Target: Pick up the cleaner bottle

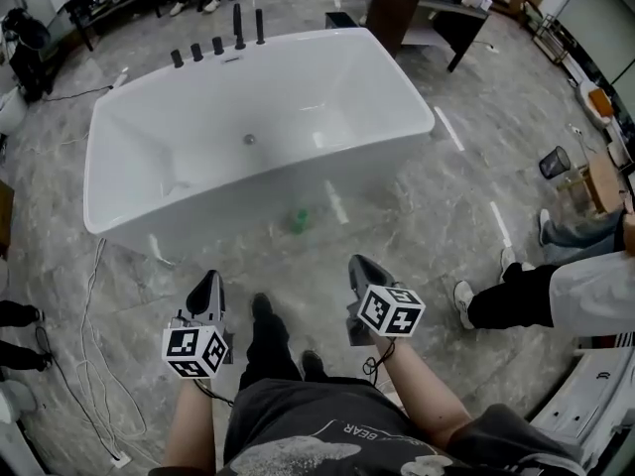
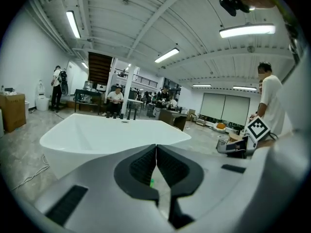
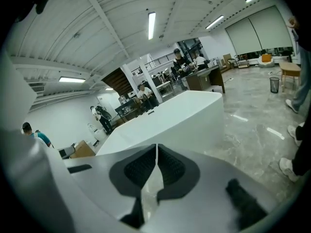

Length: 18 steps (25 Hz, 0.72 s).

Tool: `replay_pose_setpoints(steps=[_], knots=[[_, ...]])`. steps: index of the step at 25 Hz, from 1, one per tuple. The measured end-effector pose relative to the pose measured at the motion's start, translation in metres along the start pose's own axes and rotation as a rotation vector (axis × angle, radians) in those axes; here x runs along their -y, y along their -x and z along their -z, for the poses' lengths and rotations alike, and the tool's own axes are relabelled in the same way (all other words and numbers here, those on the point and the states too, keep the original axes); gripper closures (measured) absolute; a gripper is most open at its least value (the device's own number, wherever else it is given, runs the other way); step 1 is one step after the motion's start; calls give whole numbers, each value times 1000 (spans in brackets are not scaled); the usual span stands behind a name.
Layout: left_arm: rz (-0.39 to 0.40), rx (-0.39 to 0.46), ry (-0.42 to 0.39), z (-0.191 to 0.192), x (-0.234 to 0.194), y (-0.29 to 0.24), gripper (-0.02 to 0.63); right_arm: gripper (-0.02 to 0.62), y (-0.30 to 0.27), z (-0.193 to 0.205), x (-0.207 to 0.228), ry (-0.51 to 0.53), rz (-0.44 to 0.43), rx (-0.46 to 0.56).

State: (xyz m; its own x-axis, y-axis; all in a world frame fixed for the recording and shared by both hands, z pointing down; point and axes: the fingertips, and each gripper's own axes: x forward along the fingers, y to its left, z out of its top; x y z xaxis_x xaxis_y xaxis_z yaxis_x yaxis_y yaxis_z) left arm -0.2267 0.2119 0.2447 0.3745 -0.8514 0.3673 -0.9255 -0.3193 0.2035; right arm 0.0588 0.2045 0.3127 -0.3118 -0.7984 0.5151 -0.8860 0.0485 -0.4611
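Note:
The cleaner bottle (image 1: 299,220) is a small green shape on the marble floor, just in front of the white bathtub (image 1: 119,181). In the head view it is blurred. My left gripper (image 1: 209,279) hovers short of it to the lower left, jaws shut with nothing between them. My right gripper (image 1: 359,263) hovers to the bottle's lower right, also shut and empty. In the left gripper view the closed pads (image 2: 144,166) meet at the middle, and a green speck of the bottle (image 2: 151,182) shows just below them. The right gripper view shows shut pads (image 3: 171,168) facing the tub (image 3: 165,118).
Black taps (image 1: 218,43) line the tub's far rim. A white cable (image 1: 94,365) trails over the floor at left. A seated person's legs and shoes (image 1: 496,300) are at right, a bin (image 1: 554,162) beyond them. My own feet (image 1: 263,310) stand between the grippers.

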Motion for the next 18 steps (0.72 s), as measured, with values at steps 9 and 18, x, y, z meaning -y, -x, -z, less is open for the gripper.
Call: replay_pose_setpoints(steps=[9,18], knots=[[135,-86,-32,-14,-48,-110,591,569,-94,-11,3,-50,141,-50],[268,-221,-47,28,-79,-193,591,557,-173,16,6,-26,286,-86]])
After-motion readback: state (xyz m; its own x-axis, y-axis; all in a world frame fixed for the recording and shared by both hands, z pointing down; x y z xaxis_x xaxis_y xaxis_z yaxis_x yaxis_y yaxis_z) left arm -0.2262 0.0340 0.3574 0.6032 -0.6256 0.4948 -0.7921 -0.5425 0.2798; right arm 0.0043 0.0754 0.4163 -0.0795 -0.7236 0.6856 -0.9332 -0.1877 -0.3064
